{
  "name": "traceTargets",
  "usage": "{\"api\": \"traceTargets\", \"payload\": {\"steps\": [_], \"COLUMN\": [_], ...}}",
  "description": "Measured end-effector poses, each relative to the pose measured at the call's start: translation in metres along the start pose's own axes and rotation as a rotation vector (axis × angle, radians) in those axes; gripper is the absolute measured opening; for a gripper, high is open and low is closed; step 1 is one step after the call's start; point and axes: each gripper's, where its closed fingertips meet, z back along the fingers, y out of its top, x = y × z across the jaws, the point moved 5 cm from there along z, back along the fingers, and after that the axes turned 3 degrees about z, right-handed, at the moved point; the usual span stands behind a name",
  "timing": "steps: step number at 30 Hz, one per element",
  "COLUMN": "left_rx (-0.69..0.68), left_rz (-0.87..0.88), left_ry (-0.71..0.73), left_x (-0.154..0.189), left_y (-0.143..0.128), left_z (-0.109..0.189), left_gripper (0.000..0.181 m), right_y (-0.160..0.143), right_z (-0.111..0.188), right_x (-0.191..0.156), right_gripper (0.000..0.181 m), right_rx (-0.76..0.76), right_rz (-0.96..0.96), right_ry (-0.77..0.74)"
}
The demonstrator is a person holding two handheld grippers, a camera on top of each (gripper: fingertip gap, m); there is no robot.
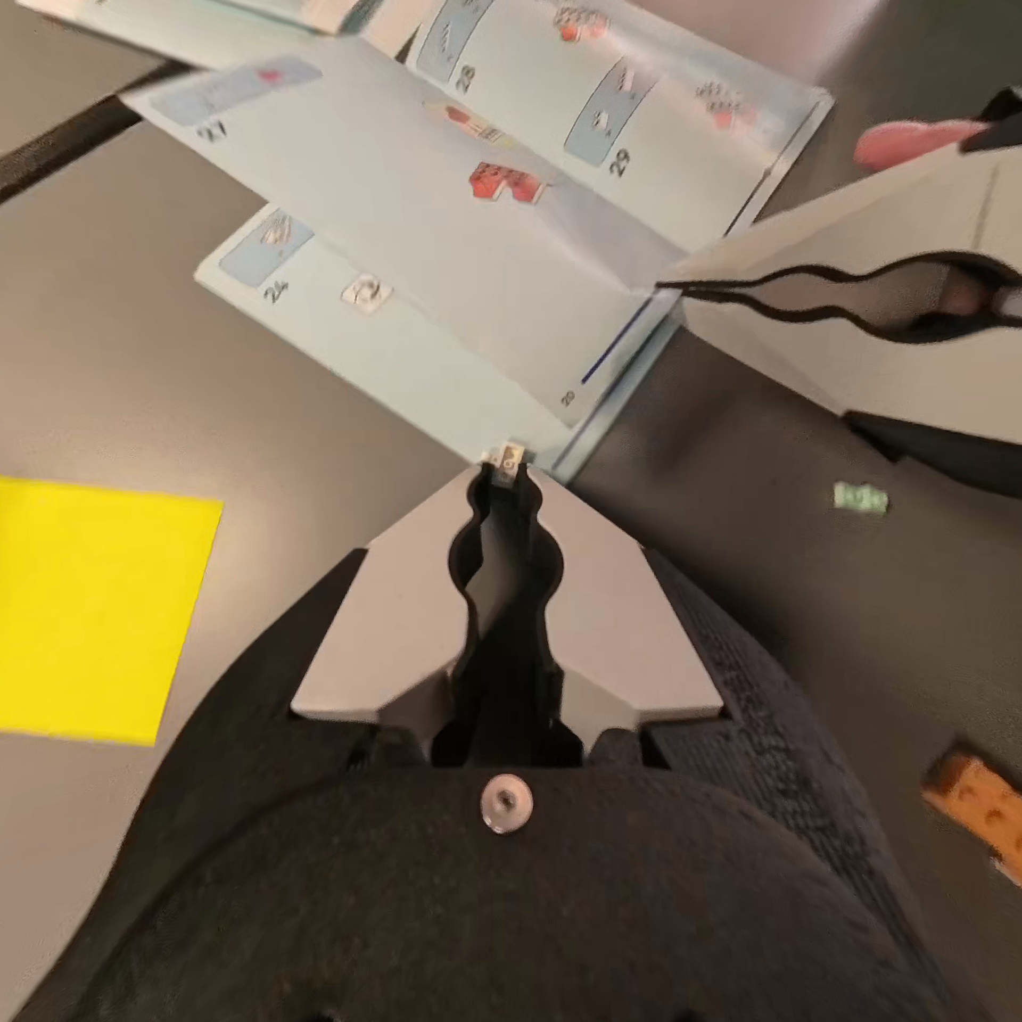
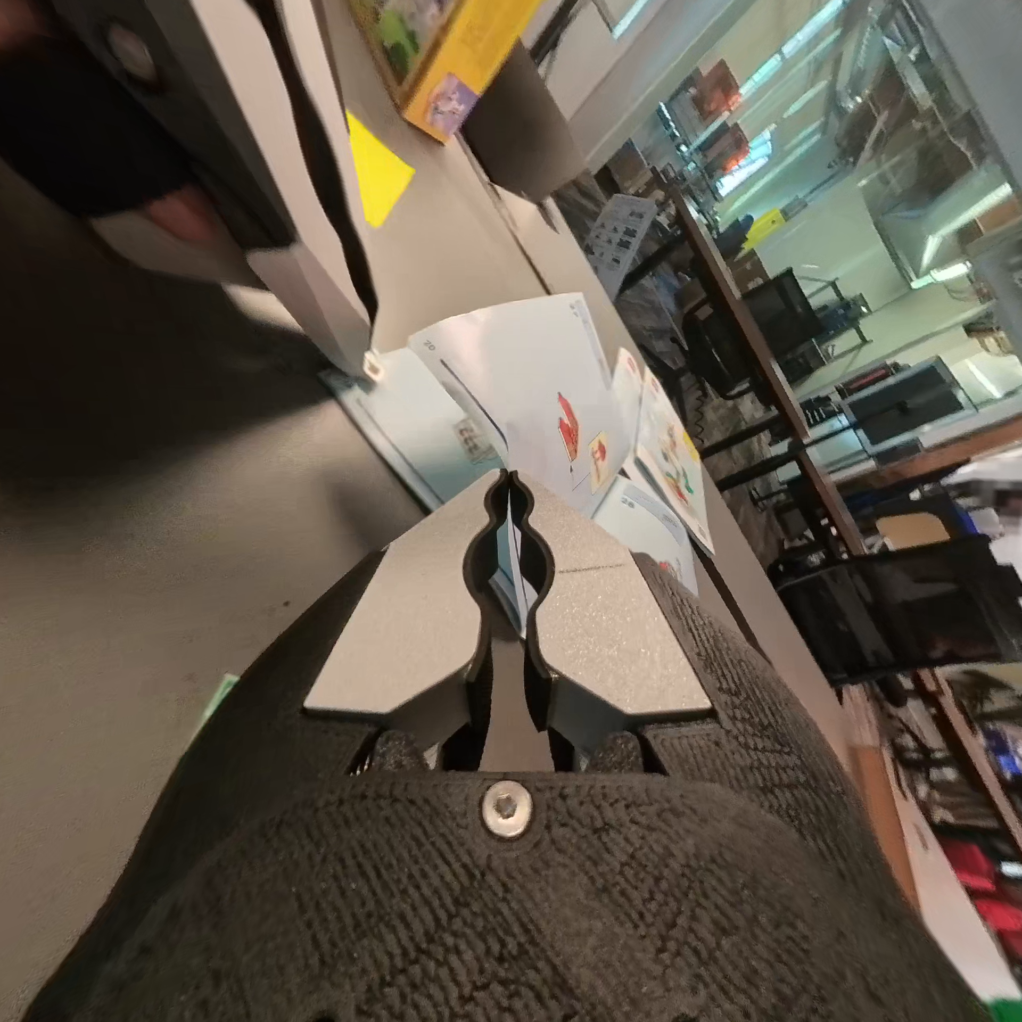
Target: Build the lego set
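Observation:
The open instruction booklet (image 1: pixel 442 232) lies on the grey table; it also shows in the right wrist view (image 2: pixel 531 376). My left gripper (image 1: pixel 507 470) is shut on a small white lego piece (image 1: pixel 509 456) and holds it over the booklet's near corner. In the right wrist view this gripper (image 2: pixel 369 354) comes in from the upper left with the piece (image 2: pixel 373 368) at its tips. My right gripper (image 2: pixel 509 478) is shut on the edge of a booklet page (image 2: pixel 511 564) and holds it lifted. In the left wrist view its tips (image 1: pixel 663 285) pinch the page's right edge.
A yellow sticky note (image 1: pixel 94 603) lies at the left, and shows in the right wrist view (image 2: pixel 379 171). A small green piece (image 1: pixel 860 498) and a tan piece (image 1: pixel 984 802) lie at the right. The lego box (image 2: pixel 442 61) stands at the back. Desks and chairs stand beyond the table edge. My hands' fingertips stand some 7 cm from each other.

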Motion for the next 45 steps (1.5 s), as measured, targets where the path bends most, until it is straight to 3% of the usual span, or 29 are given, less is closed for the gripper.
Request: {"api": "traceTargets", "payload": {"steps": [1, 4, 7, 10, 12, 16, 20, 24, 30, 36, 39, 45], "left_rx": [-0.001, 0.024, 0.06, 0.117, 0.162, 0.307, 0.426, 0.505, 0.53, 0.559, 0.618, 0.75], "left_rz": [0.0, -0.021, -0.028, -0.039, -0.041, -0.022, -0.04, -0.071, -0.137, -0.126, -0.097, -0.017], "left_ry": [0.03, 0.151, 0.126, 0.104, 0.097, 0.012, 0.007, -0.026, -0.035, -0.022, -0.009, 0.038], "left_x": [0.001, 0.002, 0.014, 0.019, 0.02, 0.024, 0.025, 0.036, 0.048, 0.045, 0.038, 0.018], "left_y": [-0.008, -0.03, -0.042, -0.041, -0.036, -0.026, -0.019, -0.013, -0.012, -0.011, -0.008, -0.005], "left_z": [0.009, 0.034, 0.051, 0.061, 0.066, 0.071, 0.077, 0.083, 0.084, 0.087, 0.094, 0.108], "left_gripper": [0.008, 0.008, 0.009, 0.013, 0.016, 0.022, 0.024, 0.024, 0.024, 0.024, 0.026, 0.032], "right_y": [0.002, 0.007, 0.012, 0.017, 0.023, 0.032, 0.008, -0.013, -0.029, -0.033, -0.024, -0.034], "right_z": [0.001, 0.002, 0.001, 0.005, 0.011, 0.023, 0.011, -0.001, -0.016, -0.015, -0.003, 0.061], "right_x": [-0.004, -0.015, -0.025, -0.033, -0.037, -0.02, 0.016, 0.025, 0.013, 0.014, 0.032, 0.096], "right_gripper": [0.0, 0.0, 0.003, 0.008, 0.024, 0.033, 0.034, 0.034, 0.034, 0.036, 0.036, 0.023], "right_rx": [0.013, 0.046, 0.067, 0.104, 0.158, 0.241, 0.079, -0.09, -0.278, -0.295, -0.125, 0.133], "right_rz": [0.029, 0.109, 0.147, 0.17, 0.167, 0.098, -0.235, -0.468, -0.523, -0.58, -0.593, -0.367], "right_ry": [0.025, 0.076, 0.141, 0.192, 0.227, 0.119, -0.007, 0.052, 0.176, 0.194, 0.091, -0.459]}}
